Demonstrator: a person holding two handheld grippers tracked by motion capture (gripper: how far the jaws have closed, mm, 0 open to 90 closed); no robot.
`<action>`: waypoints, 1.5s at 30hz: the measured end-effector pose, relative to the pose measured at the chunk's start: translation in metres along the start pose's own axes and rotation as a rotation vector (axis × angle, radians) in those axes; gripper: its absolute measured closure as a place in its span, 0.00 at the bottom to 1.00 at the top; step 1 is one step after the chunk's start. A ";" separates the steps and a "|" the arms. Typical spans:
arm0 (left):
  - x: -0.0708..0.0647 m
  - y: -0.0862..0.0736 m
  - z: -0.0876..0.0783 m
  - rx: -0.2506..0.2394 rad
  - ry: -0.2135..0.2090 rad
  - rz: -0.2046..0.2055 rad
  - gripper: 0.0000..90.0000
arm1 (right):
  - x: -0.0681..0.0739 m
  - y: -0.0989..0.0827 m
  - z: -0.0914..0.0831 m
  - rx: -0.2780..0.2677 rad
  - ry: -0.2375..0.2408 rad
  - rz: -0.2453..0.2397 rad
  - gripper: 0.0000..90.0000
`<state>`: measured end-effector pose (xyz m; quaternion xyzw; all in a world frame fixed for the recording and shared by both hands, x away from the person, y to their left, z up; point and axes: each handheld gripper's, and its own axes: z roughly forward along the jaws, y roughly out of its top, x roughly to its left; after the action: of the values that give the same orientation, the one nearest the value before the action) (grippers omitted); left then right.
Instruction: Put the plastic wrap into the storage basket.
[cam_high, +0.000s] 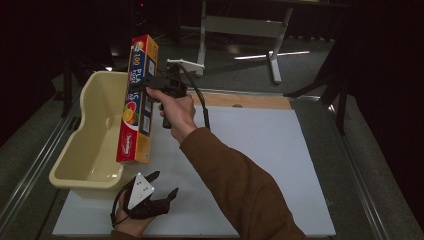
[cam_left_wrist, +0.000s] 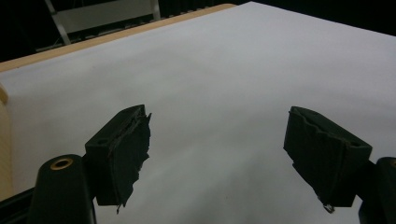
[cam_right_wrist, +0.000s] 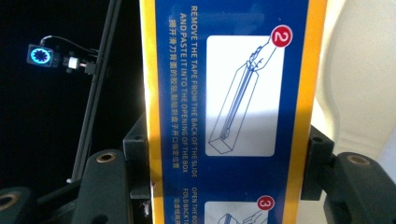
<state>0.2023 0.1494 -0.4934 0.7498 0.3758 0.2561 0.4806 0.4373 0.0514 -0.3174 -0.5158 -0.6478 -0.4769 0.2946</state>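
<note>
Right gripper (cam_high: 150, 86) clamps a long, narrow wrap box (cam_high: 137, 100), orange-yellow with blue panels and fruit pictures, above the tub (cam_high: 95, 135) at the table's (cam_high: 270, 150) left edge. Its long axis stands nearly upright, top tilted slightly away. Left gripper (cam_high: 165, 184) rests agape near the table's front edge.

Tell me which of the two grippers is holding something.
The right gripper, raised beside the cream tub, is clamped on a long orange and blue box held upright. The left gripper, low near the white table edge, has open jaws with nothing between them.
</note>
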 end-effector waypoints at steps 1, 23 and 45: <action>0.000 0.000 0.000 -0.002 0.001 -0.001 0.25 | -0.002 0.000 0.004 -0.006 0.006 0.013 0.43; -0.005 0.002 0.001 -0.008 0.001 0.036 0.25 | -0.016 -0.007 0.044 0.002 0.024 0.079 0.43; -0.007 0.002 0.001 -0.017 -0.007 0.023 0.25 | -0.026 -0.008 0.063 0.049 0.031 0.096 0.43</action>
<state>0.1997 0.1427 -0.4926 0.7510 0.3632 0.2623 0.4851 0.4442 0.0993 -0.3666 -0.5313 -0.6292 -0.4542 0.3399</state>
